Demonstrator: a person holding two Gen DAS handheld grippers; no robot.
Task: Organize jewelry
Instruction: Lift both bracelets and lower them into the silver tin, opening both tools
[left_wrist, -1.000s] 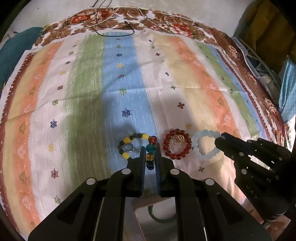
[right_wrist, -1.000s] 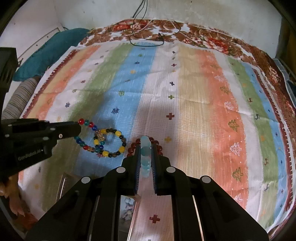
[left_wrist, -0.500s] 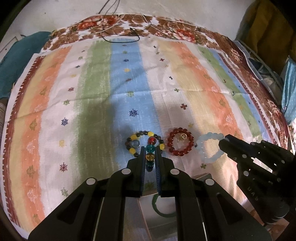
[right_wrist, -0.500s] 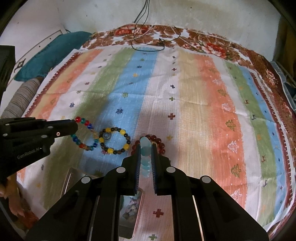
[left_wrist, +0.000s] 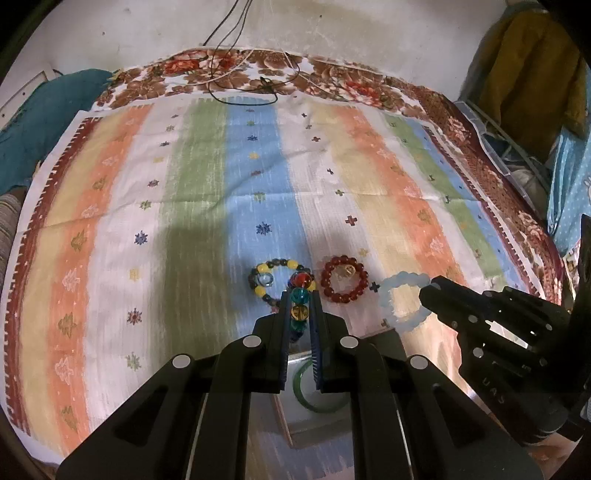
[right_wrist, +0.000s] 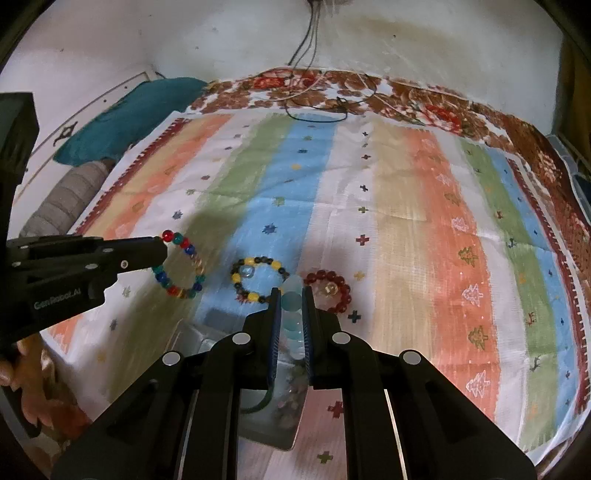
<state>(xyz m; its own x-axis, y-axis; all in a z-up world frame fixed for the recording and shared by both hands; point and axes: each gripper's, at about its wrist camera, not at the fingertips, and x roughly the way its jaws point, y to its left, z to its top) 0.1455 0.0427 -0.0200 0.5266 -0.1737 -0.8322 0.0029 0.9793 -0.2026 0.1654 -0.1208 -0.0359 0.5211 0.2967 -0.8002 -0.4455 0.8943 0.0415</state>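
My left gripper is shut on a multicoloured bead bracelet, which hangs from it as a loop above the striped cloth. A pale blue bead bracelet is clamped in my right gripper, which is shut; its loop dangles off the tips of the right gripper. A yellow-and-black bracelet and a dark red bracelet lie side by side on the cloth, just beyond both grippers. In the right wrist view the left gripper comes in from the left.
An open box holding a green bangle sits under the grippers at the near edge of the striped cloth. Black and white cables lie at the far edge. A teal cushion lies far left.
Both grippers have risen and drawn back toward the near edge, each keeping its bracelet. The multicoloured bracelet has come off the yellow-and-black one and now hangs to its left.
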